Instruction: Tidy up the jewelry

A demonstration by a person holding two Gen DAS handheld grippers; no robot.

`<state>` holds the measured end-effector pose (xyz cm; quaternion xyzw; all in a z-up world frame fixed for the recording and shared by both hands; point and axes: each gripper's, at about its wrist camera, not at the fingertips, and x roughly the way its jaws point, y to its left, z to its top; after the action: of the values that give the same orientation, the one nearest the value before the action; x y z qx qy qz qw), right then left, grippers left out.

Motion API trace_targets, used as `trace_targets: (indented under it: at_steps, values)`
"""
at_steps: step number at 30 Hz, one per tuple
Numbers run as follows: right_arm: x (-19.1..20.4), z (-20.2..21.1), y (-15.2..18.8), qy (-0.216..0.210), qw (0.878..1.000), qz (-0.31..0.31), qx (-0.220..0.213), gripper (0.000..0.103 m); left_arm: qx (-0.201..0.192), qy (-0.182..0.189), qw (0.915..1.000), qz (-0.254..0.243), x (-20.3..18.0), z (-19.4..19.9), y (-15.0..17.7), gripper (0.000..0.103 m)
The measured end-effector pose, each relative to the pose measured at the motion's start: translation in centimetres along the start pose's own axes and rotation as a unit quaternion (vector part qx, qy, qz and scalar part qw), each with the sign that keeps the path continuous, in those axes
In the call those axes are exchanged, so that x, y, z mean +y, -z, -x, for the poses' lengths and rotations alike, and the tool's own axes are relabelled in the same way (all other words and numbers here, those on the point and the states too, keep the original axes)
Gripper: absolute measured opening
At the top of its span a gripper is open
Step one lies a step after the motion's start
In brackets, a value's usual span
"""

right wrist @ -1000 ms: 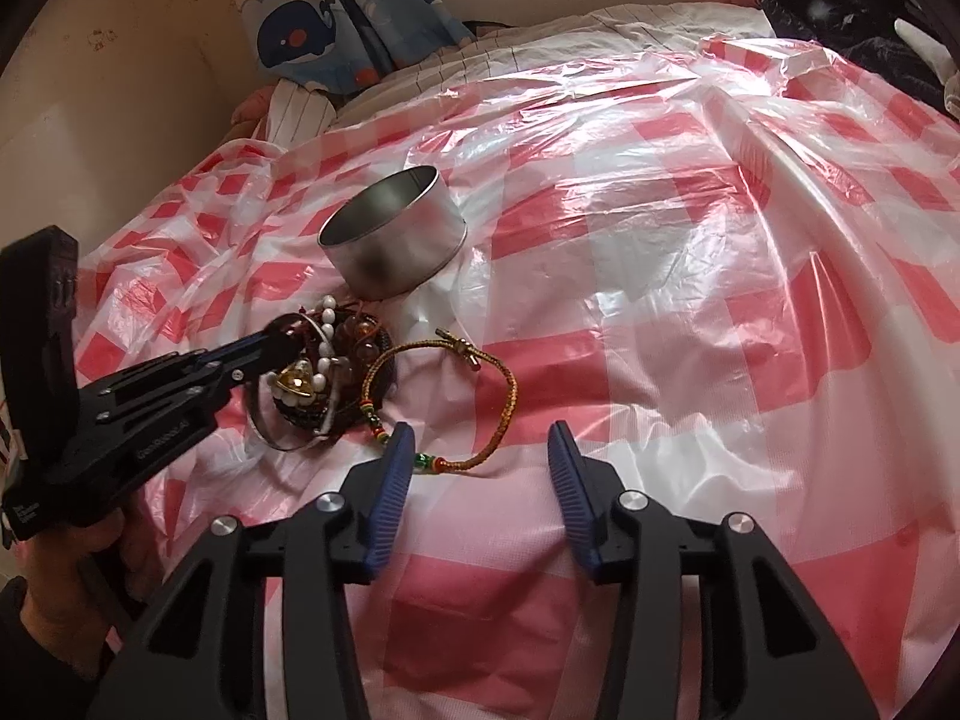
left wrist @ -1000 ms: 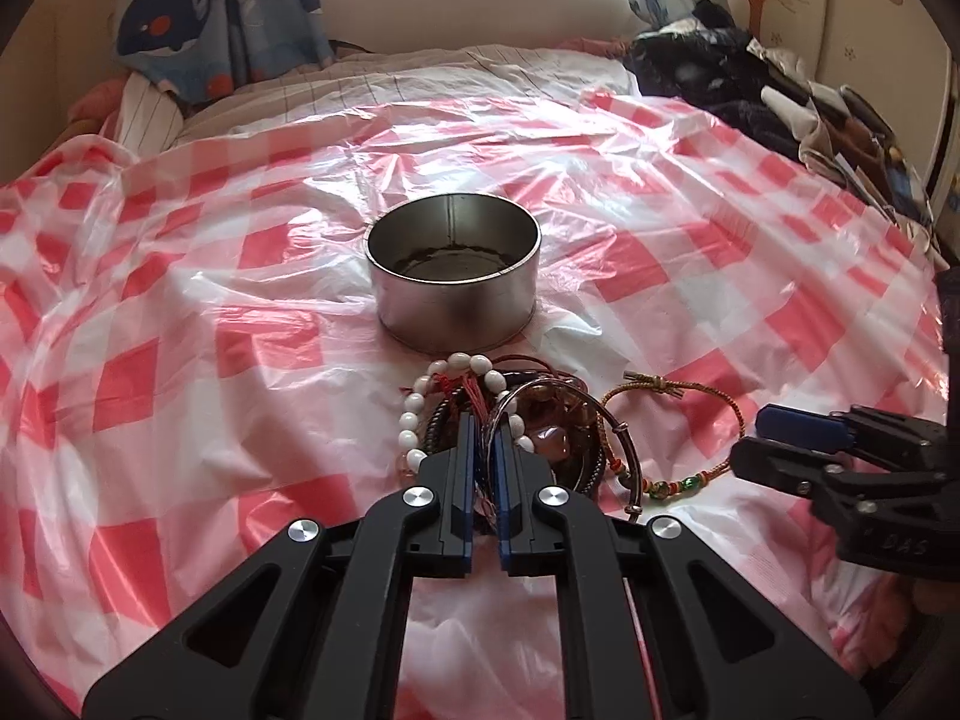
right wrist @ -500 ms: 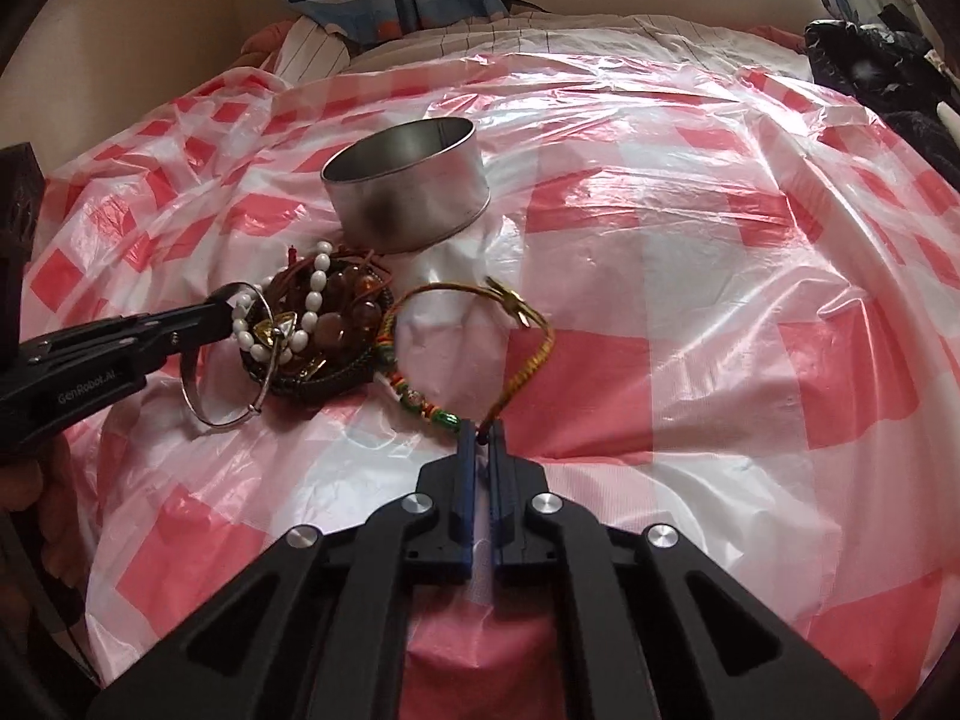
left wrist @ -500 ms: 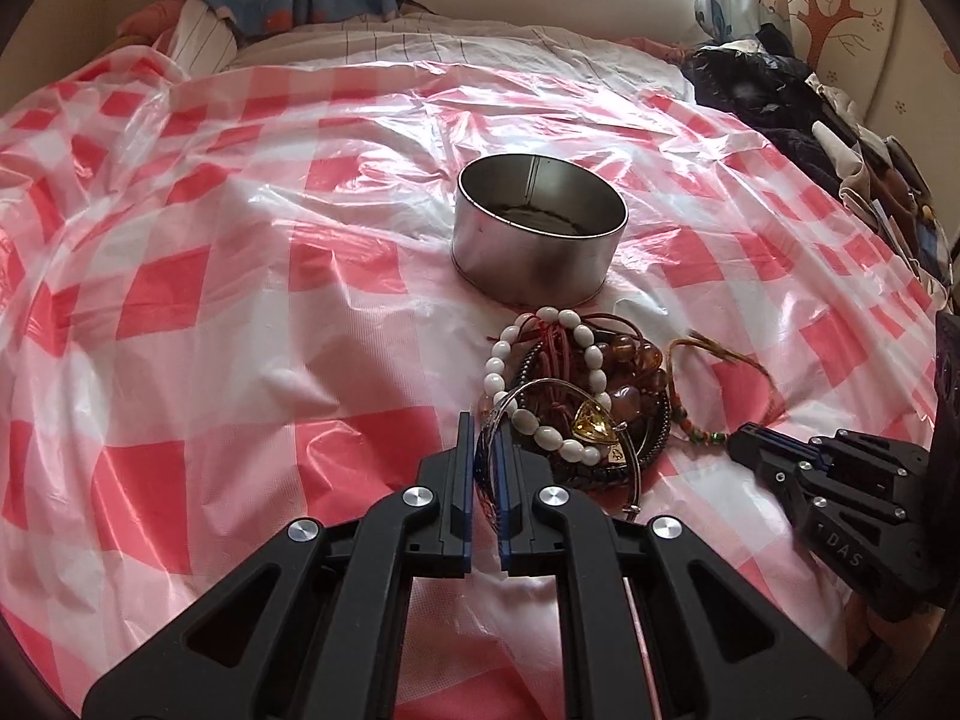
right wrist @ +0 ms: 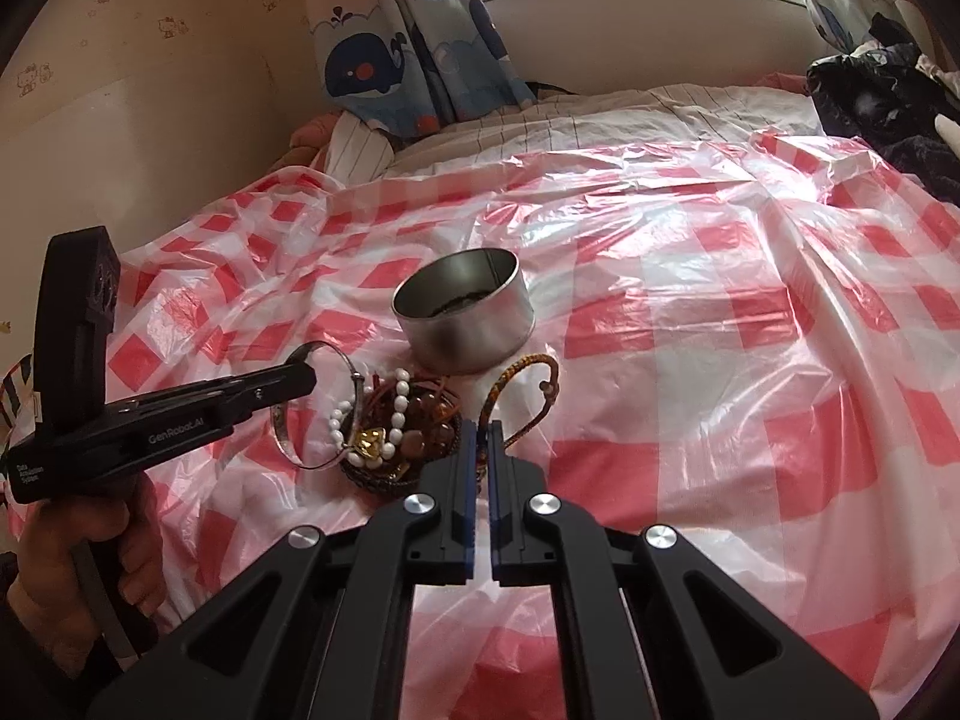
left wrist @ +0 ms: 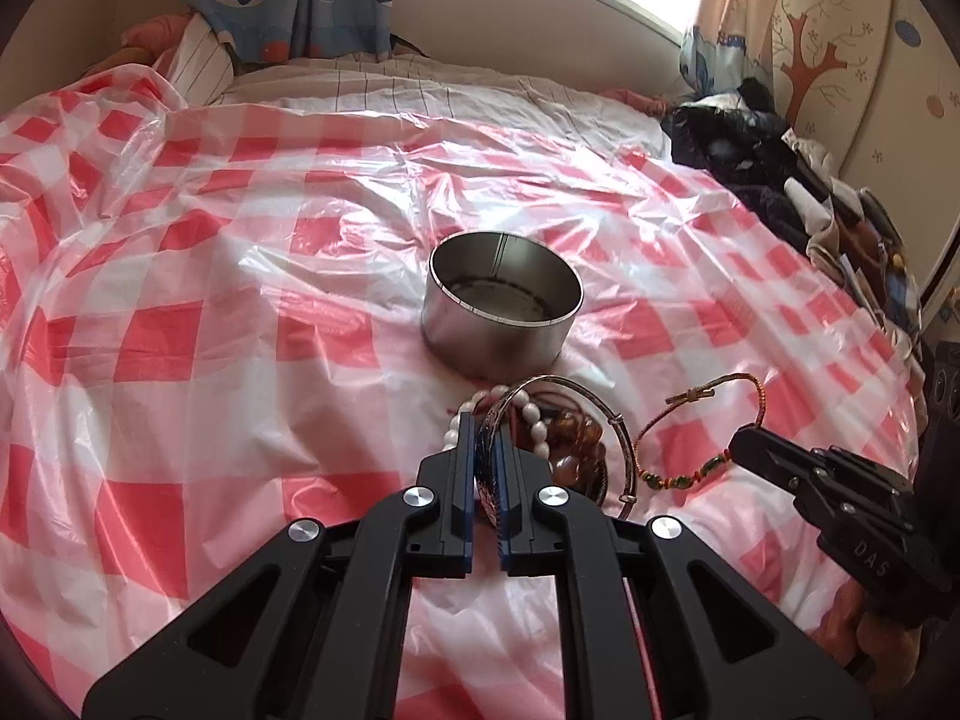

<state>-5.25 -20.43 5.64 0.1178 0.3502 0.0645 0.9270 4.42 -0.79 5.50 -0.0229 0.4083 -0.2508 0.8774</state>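
Silver bangle (left wrist: 591,414) pinched between left jaws, cord bracelet (right wrist: 528,387) between right.

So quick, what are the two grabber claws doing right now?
Left gripper: closed, holding the thin silver metal bangle.
Right gripper: closed, holding the braided orange-and-red cord bracelet.
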Motion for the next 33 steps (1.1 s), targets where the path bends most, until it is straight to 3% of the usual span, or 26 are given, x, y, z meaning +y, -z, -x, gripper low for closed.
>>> trace_targets:
  at_steps: [14,21,23,25,28,31,32,33]
  values:
    - [0.4,-0.5,-7.9,-0.041,0.997,0.036,-0.056,0.004,-0.025,0.001,0.9994,0.024,0.2,-2.9,-6.3,0.005]
    - [1.2,-4.0,-10.8,-0.048,0.996,0.059,-0.052,0.004,0.011,0.001,0.9995,0.029,0.1,-8.4,-9.1,0.010]
    - [1.4,-5.0,-11.4,-0.052,0.996,0.063,-0.048,0.004,0.012,-0.002,0.9992,0.038,0.5,-8.8,-9.3,0.012]
    - [1.7,-5.8,-11.7,-0.059,0.995,0.063,-0.044,0.004,0.004,-0.013,0.9989,0.046,1.2,-8.4,-9.2,0.023]
    - [1.5,-7.1,-11.6,-0.093,0.994,0.044,-0.032,0.004,-0.004,-0.030,0.9975,0.064,2.7,-7.3,-9.0,0.028]
    - [1.0,-10.5,-11.0,-0.073,0.996,0.036,0.041,0.004,-0.007,-0.039,0.9967,0.071,3.8,-6.0,-8.6,0.030]
    - [0.4,-11.2,-10.5,-0.060,0.996,0.025,0.058,0.009,-0.006,-0.040,0.9968,0.069,3.8,-5.5,-8.4,0.030]
    - [-0.2,-11.3,-9.9,-0.052,0.996,0.016,0.064,0.022,-0.006,-0.040,0.9970,0.066,3.8,-5.0,-8.1,0.032]
